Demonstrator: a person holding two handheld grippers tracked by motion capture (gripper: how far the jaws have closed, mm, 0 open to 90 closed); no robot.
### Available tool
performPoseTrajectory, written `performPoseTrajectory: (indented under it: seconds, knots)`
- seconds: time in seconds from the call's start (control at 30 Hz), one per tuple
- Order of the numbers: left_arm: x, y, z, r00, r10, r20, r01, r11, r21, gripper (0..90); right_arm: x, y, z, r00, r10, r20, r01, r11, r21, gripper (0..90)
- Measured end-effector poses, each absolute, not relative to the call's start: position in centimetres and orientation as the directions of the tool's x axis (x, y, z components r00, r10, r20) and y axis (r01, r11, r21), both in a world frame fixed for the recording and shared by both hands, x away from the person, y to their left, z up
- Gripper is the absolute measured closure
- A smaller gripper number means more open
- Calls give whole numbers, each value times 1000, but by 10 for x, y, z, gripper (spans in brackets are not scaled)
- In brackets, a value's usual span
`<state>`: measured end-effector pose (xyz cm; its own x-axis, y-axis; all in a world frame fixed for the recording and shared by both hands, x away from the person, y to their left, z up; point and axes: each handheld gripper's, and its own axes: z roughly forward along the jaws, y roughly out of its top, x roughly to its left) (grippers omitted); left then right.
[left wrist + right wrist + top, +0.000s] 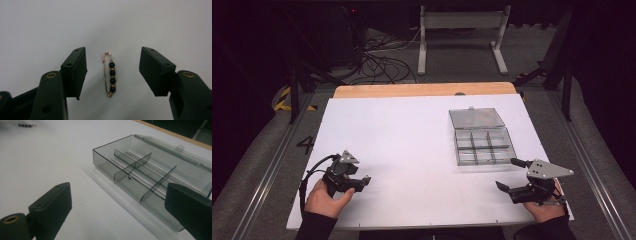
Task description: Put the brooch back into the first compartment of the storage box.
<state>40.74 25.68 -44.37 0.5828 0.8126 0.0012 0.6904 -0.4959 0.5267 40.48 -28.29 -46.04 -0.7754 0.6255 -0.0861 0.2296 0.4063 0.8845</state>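
Observation:
A gold safety pin strung with black beads (111, 75) lies flat on the white table top (50, 25). My left gripper (113, 60) stands open over it, one jaw on each side, and neither pad touches the pin. In the high view that gripper (362, 182) is at the table's front left, held by a hand. My right gripper (510, 174) is open at the front right with nothing between its jaws. It (118, 195) faces a clear compartment box (150, 167) just ahead. A small beaded item (27, 125) lies far off on the table.
The clear box (484, 147) sits right of centre with its lid (476, 118) folded open behind it; its compartments look empty. A wooden board (422, 90) runs along the white sheet's far edge. Cables and a stand's legs (462, 45) lie on the floor beyond.

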Motion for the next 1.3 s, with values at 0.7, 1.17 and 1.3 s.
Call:
performPoseTrajectory:
  seconds: [0.7, 1.17, 1.3]
  knots:
    - [419, 251, -454, 543, 839, 9, 770, -503, 393, 590, 405, -283, -461, -778, 623, -84, 231, 408, 883, 77]
    - [422, 247, -459, 561, 828, 23, 774, -534, 341, 760, 405, -283, -461, -779, 622, -84, 232, 410, 882, 78]
    - [422, 245, -459, 565, 825, 20, 775, -538, 331, 825, 405, -283, -461, -780, 620, -85, 230, 411, 882, 78]
